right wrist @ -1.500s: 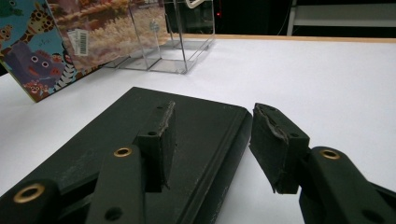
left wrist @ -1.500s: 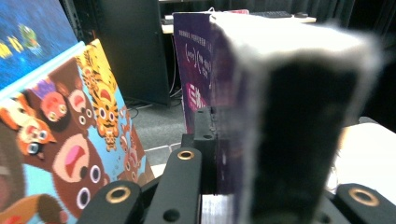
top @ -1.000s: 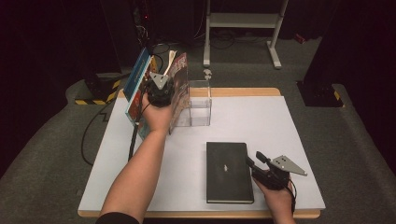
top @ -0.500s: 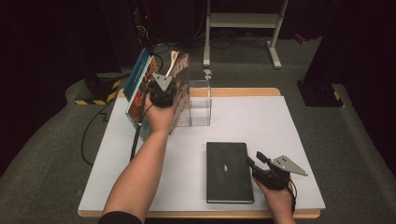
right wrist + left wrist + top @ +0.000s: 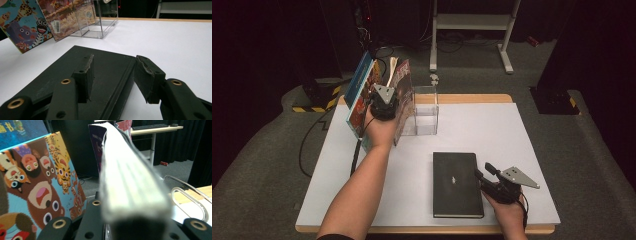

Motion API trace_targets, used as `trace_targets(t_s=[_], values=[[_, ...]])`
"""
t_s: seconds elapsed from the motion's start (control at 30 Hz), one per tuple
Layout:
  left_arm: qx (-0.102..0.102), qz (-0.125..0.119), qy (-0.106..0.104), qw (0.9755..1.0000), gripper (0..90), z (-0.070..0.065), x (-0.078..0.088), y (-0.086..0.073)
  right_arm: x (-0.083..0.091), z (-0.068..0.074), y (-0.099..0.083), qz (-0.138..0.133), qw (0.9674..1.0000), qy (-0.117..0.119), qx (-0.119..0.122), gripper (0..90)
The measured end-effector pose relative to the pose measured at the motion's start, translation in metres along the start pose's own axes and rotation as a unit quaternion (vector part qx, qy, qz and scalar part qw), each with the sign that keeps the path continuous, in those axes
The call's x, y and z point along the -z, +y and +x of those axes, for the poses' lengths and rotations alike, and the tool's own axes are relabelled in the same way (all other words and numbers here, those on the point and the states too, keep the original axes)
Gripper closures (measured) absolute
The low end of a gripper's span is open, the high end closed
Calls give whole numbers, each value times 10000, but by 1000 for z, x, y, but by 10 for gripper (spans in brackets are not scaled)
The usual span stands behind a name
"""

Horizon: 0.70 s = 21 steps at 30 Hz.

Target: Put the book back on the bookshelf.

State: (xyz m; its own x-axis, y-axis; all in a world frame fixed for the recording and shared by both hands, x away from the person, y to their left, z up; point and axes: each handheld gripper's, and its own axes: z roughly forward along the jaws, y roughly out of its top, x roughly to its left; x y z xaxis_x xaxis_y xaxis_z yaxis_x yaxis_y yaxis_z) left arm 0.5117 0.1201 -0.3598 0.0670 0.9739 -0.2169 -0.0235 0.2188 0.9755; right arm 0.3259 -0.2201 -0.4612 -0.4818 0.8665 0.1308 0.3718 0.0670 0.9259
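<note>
Left gripper (image 5: 384,102): raised at the table's far left corner, jaws clamped on the page edge of a thick book (image 5: 130,182) that stands upright between them.
Thick book: dark purple cover with pale script too blurred to read; it stands among the upright books just left of the clear box (image 5: 424,112).
Animal picture book (image 5: 37,187): just left of the held book, cover of cartoon bears, a tiger and owls; no title legible.
Blue book (image 5: 20,130): behind it, yellow characters at top, unreadable.
Barcode label (image 5: 57,25): on a leaning book's back cover, digits too small.
Right gripper (image 5: 113,75): jaws apart, astride the near right edge of the black notebook (image 5: 457,182), pads not pressing it.
Black notebook: flat on the white table (image 5: 512,130), small pale emblem at centre, illegible.
</note>
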Motion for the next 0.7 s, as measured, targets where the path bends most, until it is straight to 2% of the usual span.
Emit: trace_targets(t_s=[0.1, 0.4, 0.7], values=[[-53, -7, 40, 10000, 796, 1, 1, 0, 0, 0, 0, -4, 10000, 6, -2, 498], [-42, -25, 65, 10000, 761, 4, 3, 0, 0, 0, 1, -14, 10000, 32, -1, 498], [-50, 140, 50, 9999, 718, 10, 5, -4, -1, 1, 0, 7, 10000, 42, 12, 498]])
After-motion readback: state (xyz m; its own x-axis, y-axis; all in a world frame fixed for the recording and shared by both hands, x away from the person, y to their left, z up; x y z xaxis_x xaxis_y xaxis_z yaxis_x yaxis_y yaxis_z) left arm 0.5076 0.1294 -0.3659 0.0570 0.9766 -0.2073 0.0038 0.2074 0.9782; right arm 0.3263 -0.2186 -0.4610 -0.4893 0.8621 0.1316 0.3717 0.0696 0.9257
